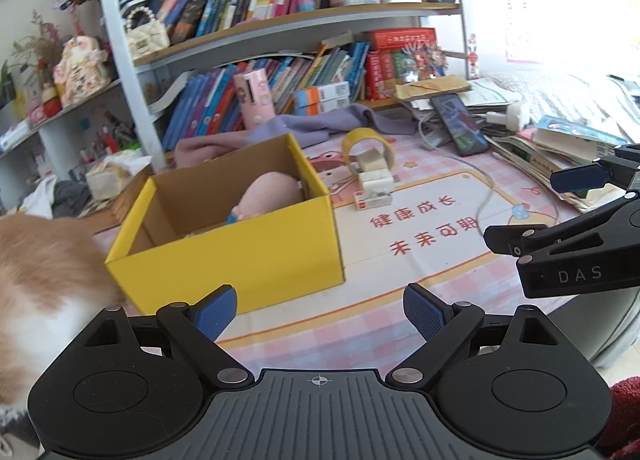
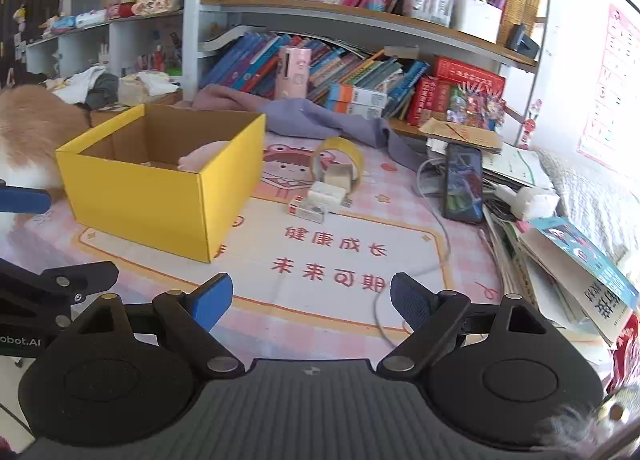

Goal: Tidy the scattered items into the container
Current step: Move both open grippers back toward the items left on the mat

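Right hand-held gripper empty, agape; tape roll well ahead, beside yellow box.

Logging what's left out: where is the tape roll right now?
In both views the tape roll stands on edge on the pink mat, right of the yellow box, just behind the small white blocks.

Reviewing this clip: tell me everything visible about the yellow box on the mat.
The yellow box is an open-topped cardboard carton, bright yellow outside and plain brown inside, with no lid in view. It stands upright on the pink checked mat, left of the tape roll. A pink soft toy already lies inside, against the far right wall. An orange-and-white furry animal sits close at its left side; whether they touch is unclear. Neither tool touches it.
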Tool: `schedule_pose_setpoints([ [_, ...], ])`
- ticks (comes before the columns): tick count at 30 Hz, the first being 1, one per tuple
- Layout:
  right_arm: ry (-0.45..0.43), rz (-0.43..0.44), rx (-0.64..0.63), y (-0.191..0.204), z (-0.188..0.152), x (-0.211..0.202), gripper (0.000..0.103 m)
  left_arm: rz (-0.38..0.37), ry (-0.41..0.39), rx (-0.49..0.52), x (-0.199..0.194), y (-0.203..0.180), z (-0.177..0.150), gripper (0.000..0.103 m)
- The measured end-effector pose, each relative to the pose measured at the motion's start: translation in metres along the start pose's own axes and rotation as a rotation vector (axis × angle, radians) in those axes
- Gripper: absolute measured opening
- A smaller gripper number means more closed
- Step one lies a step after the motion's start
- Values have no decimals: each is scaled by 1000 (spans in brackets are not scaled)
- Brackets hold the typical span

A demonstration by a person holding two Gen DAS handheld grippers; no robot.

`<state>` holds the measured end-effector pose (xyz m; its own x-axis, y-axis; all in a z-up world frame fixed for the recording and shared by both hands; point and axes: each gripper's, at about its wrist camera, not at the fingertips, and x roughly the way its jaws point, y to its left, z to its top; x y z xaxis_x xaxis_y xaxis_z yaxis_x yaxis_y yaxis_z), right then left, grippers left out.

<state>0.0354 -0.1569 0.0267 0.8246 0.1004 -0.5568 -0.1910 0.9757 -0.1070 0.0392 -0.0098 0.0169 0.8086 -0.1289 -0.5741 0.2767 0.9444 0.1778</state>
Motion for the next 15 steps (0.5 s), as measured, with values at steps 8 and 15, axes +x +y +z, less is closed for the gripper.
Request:
schedule_pose_setpoints([
  [8,6,-64,51,-17,-4,-4,86,-76,-28,75,8,-19,8,93],
  [15,16,-84,59,-23,-4,-1,86,-113,-37,96,15,-24,13,93],
])
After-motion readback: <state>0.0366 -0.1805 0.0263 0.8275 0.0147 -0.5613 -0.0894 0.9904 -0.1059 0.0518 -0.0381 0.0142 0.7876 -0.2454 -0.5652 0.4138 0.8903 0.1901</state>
